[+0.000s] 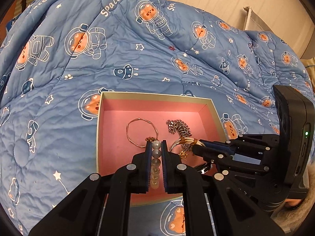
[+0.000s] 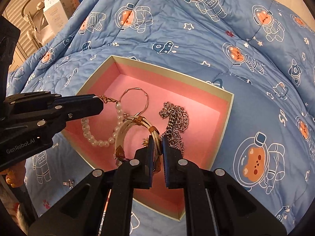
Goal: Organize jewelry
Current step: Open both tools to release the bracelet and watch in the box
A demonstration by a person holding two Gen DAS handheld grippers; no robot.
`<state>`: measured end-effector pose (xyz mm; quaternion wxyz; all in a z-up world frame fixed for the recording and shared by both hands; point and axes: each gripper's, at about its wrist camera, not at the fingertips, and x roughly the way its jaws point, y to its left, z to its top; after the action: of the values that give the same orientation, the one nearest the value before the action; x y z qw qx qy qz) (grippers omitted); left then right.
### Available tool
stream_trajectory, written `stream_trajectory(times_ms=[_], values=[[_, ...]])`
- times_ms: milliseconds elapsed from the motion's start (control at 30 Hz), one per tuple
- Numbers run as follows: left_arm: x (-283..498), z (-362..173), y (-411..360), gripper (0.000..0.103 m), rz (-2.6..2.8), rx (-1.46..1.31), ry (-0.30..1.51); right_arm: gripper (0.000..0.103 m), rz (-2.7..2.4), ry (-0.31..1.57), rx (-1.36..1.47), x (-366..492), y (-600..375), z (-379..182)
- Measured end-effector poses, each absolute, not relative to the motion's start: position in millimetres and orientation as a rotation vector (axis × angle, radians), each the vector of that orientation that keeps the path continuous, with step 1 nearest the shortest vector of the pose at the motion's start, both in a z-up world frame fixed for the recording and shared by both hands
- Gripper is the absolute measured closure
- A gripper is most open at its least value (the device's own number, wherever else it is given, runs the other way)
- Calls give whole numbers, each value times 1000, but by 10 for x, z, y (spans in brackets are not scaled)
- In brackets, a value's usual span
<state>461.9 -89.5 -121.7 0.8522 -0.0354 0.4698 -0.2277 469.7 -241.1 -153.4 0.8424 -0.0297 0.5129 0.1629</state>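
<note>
Both tilt down over the pink box [image 1: 208, 106]: left gripper [image 1: 156, 143] pinches the pearl bracelet [image 1: 156, 151], right gripper [image 2: 157, 137] pinches the bangle [image 2: 126, 129].

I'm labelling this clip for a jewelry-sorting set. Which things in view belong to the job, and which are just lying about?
Part of the job:
- pink box
- pearl bracelet, held by the left gripper
- bangle, held by the right gripper
- silver chain
- thin gold hoop

Just lying about:
- blue quilt
- small clear clip on the quilt
- white carton
</note>
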Motion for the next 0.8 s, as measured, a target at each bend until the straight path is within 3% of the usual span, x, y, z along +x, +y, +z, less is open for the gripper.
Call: stream_trajectory(times_ms=[667,733,800], values=[[4719,-1496,-925,93,-417,27,1038,94,320,1123,-175,4776,-2345,-1666],[4715,-1490,-944,87,-410,47,1031,94,314,1119,-185,4782,-2341,-1667],[4694,-1449,-952,61,-389,70,1003,92,315,1107,-185,4774,-2345,-1653]])
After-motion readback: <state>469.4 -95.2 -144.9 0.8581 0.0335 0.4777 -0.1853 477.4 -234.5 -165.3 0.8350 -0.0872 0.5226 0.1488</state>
